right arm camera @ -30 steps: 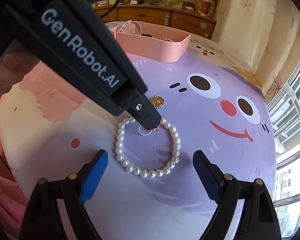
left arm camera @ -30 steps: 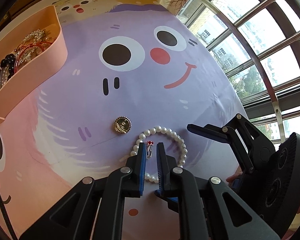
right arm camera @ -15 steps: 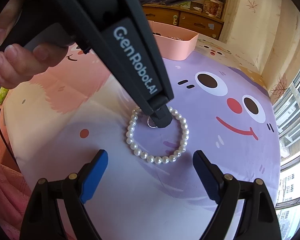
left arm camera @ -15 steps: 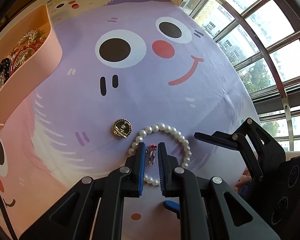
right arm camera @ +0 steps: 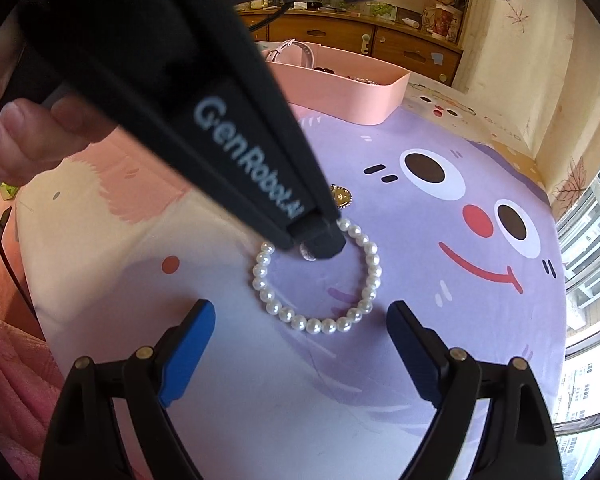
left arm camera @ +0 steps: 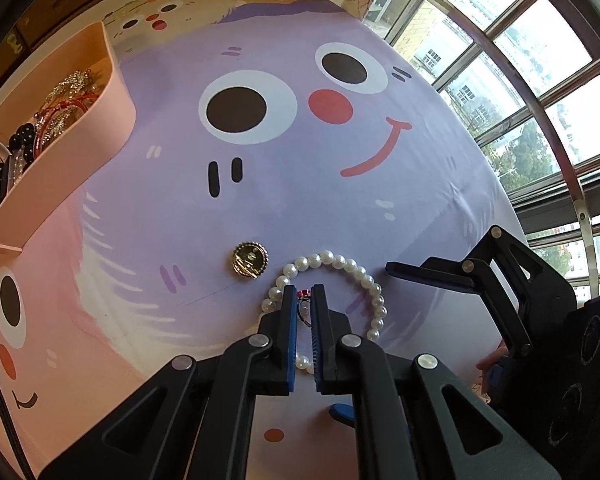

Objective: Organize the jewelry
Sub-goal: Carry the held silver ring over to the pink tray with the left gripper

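Tall windows (left arm camera: pixel 540 92) curve along one side of our tabletop (left arm camera: pixel 300 184), which wears a lilac and pink cartoon-face cloth. We see the left hand-held gripper (left arm camera: pixel 304 294) clenched on a small ring (left arm camera: pixel 305 307) with a red stone, inside the loop of a pearl bracelet (right arm camera: pixel 316 280) lying flat on the cloth; whether the ring has left the surface we cannot quite tell. Just beside the bracelet sits a gold brooch (left arm camera: pixel 250 261). Our right hand-held gripper (right arm camera: pixel 300 322) hangs released, jaws wide, near the bracelet's closer arc without touching it. At the far edge stands a pink tray (left arm camera: pixel 112 120) already holding beads and bangles.
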